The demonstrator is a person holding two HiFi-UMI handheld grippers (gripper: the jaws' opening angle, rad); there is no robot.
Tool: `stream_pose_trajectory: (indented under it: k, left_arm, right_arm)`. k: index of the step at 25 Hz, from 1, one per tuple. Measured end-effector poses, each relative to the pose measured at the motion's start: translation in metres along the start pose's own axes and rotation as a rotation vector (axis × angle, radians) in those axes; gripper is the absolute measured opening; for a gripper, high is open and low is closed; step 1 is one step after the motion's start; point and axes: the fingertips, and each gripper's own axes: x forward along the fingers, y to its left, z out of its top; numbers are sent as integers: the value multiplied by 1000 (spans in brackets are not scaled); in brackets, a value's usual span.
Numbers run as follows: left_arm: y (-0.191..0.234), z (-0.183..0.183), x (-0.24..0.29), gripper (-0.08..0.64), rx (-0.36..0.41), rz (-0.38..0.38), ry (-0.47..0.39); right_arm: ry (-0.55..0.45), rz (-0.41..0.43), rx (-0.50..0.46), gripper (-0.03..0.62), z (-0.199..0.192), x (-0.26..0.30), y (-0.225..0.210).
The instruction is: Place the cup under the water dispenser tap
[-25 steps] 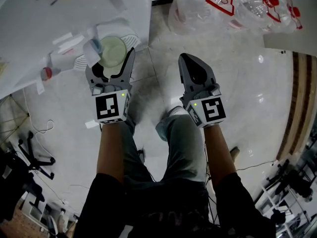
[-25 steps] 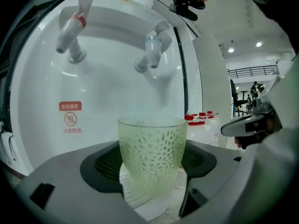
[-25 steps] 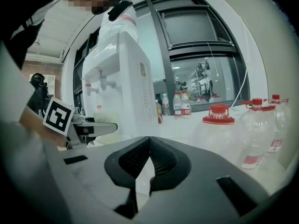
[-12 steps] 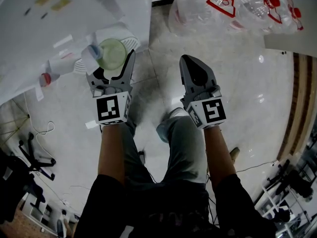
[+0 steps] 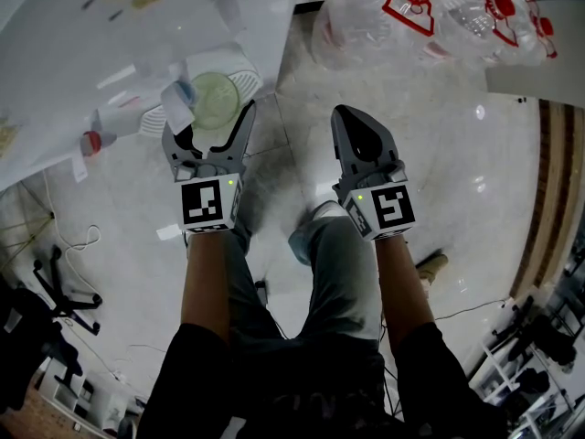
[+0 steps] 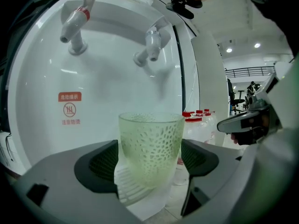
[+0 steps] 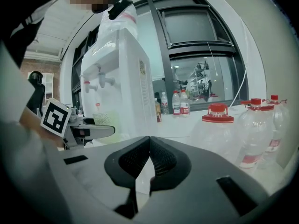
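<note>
A glossy pale tiled floor [image 5: 475, 181] is seen below. The right gripper [image 5: 344, 113] is held out, jaws pressed together, empty. At its 9 o'clock, the left gripper [image 5: 210, 119] is spread wide, its jaws having just been opening. Between them a translucent green perforated cup [image 6: 150, 148] is stood on the white slotted drip tray [image 6: 127, 190], at 6 o'clock of the pale dispenser tap [image 6: 151, 42]. Clear red-capped water bottles [image 5: 430, 12] are seen at 1 o'clock.
</note>
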Motion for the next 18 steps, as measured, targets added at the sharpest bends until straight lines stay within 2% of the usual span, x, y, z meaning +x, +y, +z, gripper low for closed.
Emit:
stream_pose_trajectory:
  k: [15, 18]
  left_arm:
    - [-1, -10, -60, 412, -43, -22, 95]
    - [-4, -1, -76, 341, -50, -34, 94]
  right_arm:
    - [11, -18, 5, 14, 27, -28, 28]
    - [10, -18, 5, 14, 38, -37, 36]
